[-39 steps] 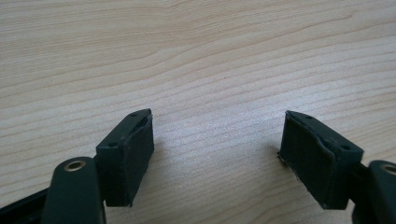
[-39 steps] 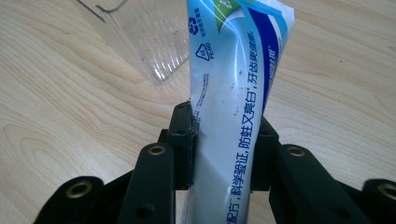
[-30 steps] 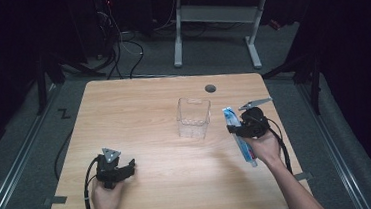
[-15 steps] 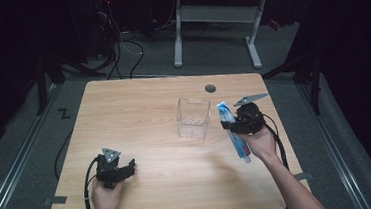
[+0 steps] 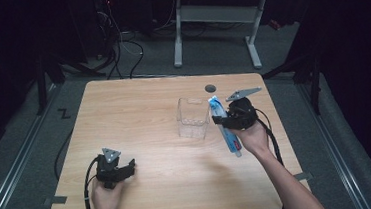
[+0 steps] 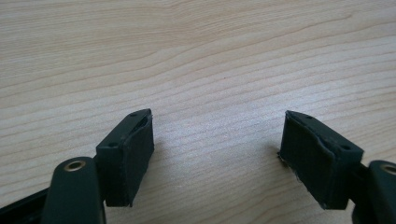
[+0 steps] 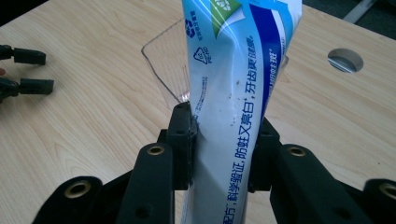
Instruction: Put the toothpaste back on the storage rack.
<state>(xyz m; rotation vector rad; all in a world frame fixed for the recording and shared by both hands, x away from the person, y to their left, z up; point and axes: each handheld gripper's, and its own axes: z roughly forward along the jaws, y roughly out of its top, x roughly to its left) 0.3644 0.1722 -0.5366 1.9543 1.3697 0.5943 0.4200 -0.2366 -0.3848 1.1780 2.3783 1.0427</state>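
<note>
A blue and white toothpaste tube (image 5: 225, 128) (image 7: 233, 93) is held off the table, clamped between the jaws of my right gripper (image 5: 223, 120) (image 7: 223, 144), which is shut on it. The tube's flat end points up and away, close beside the right wall of a clear plastic box (image 5: 193, 117) (image 7: 163, 60) standing near the table's middle. My left gripper (image 5: 128, 167) (image 6: 217, 154) rests low over the bare wooden table (image 5: 139, 113) at the front left, open with nothing between its pads (image 6: 135, 154).
A round cable hole (image 5: 210, 88) (image 7: 345, 59) sits in the table behind the box. My left gripper's open jaws (image 7: 23, 70) appear far off in the right gripper view. A desk frame and cables stand on the floor beyond the table.
My right gripper has lifted the toothpaste tube and carried it left toward the clear box. The left gripper has stayed put.
</note>
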